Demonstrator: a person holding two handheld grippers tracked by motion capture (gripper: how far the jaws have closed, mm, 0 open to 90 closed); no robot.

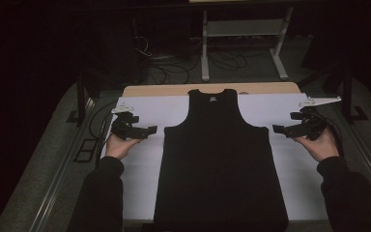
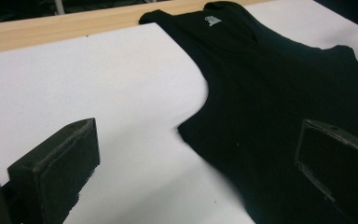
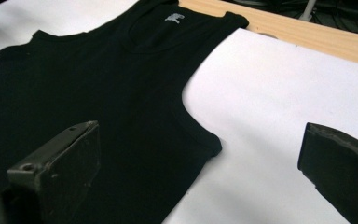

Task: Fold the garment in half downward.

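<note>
Black tank top (image 1: 221,164) flat on white sheet (image 1: 149,159); left gripper (image 1: 147,130), right gripper (image 1: 279,129) fingers apart, empty.

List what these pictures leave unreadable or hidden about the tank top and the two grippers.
- Tank top: its hem is cut off by the bottom edge of the high view.
- Neck label: print too small and blurred to read in either gripper view.
- Left gripper and right gripper: dim and small in the high view.
- The room beyond the table: too dark to make out.
</note>
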